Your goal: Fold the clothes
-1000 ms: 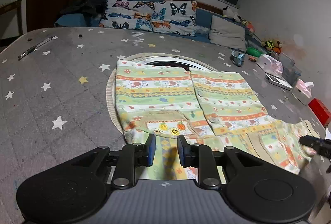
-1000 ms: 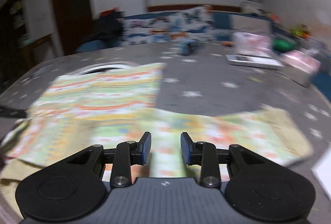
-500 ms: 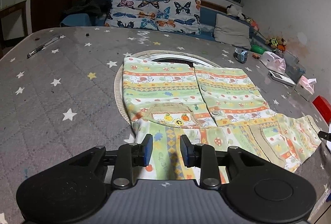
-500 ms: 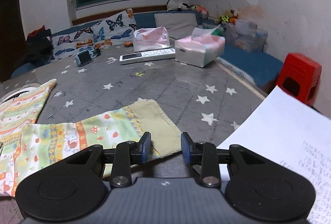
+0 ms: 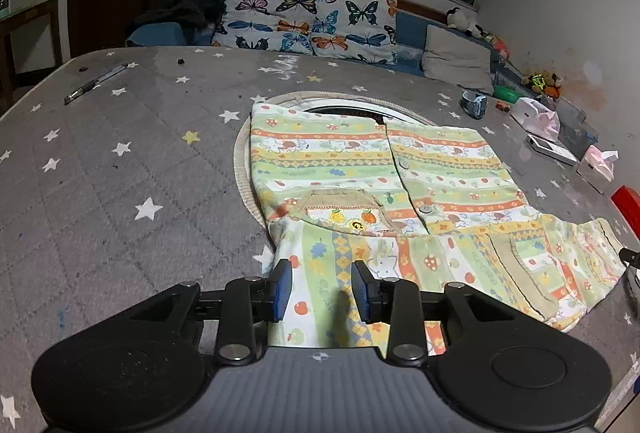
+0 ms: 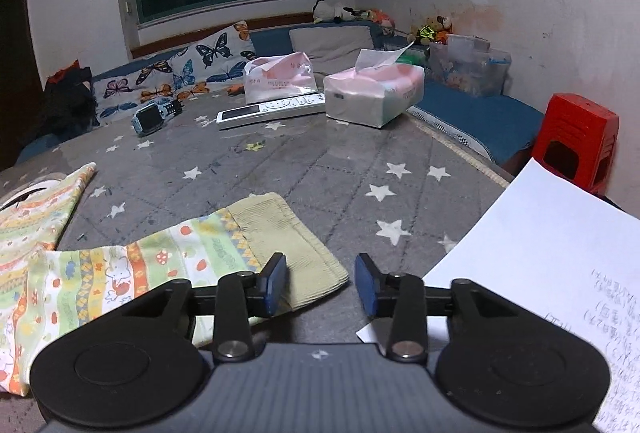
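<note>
Since half a second ago both sets of jaws have been widened, while the cameras have barely been shifted. The left gripper [image 5: 320,291] is being held wide apart and empty above the near edge of the patterned garment [image 5: 372,193], its blue pads straddling a folded-over strip of the cloth without clamping it. The garment is being kept spread flat on the grey star-printed mat [image 5: 120,173], partly over a round cream-rimmed disc [image 5: 240,169], with one sleeve laid across the near side toward the right.

The right gripper [image 6: 321,283] is likewise being held wide and empty, just near of the sleeve's beige ribbed cuff [image 6: 288,245]; the left pad is seen over the cuff's near corner, the right pad over bare mat. A sheet of handwritten paper [image 6: 540,253] is lying at the right, just beside the right finger. Farther off, a white remote [image 6: 272,109], two pink tissue packs [image 6: 374,89] and a blue watch [image 6: 150,117] are resting on the mat, and a red stool [image 6: 576,141] is standing beyond its right edge. A pen [image 5: 96,83] is lying at the far left.
</note>
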Demonstrator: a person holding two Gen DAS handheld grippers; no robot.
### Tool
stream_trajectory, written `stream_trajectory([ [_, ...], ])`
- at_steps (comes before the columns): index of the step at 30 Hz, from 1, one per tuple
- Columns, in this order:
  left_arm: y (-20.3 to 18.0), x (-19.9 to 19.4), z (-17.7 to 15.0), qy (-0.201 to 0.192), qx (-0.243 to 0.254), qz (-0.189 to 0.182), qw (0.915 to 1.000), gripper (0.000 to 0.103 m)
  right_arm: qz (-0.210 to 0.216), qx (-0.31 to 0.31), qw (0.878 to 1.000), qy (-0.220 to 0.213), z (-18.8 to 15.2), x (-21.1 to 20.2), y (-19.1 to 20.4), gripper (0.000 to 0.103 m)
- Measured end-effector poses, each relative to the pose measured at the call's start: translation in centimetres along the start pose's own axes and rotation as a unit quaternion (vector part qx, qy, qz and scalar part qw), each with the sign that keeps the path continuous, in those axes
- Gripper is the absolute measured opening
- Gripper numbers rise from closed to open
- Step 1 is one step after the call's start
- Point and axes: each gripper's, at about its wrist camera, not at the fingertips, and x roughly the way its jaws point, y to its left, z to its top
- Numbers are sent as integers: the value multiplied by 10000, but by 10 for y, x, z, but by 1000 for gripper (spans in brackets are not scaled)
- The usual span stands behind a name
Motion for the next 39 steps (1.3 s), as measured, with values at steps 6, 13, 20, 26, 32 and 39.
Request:
stream_trajectory([
  [6, -1, -2, -1, -24, -12, -19, 10000, 35, 459, 243, 9986, -26, 5, -12, 9, 8],
  [13, 1, -6, -3, -82, -33, -46, 10000, 39, 1567, 183, 9870, -307, 29, -52, 53, 7],
  [20, 5, -12, -5, -180, -69, -146, 9997, 40, 2860, -313, 9573, -300, 54, -80, 141, 7],
  [26, 15, -20, -7, -264, -182, -218, 9992, 41, 3625, -928, 9272, -164, 51, -90, 226, 7],
  [32, 27, -26, -8, -326, -317, -256, 9986, 43, 3972, -1516, 9049, 179, 24, -90, 296, 7],
  [39, 30, -24, -9, -312, -386, -259, 9984, 43, 4088, -1843, 8926, 463, -7, -90, 316, 13],
])
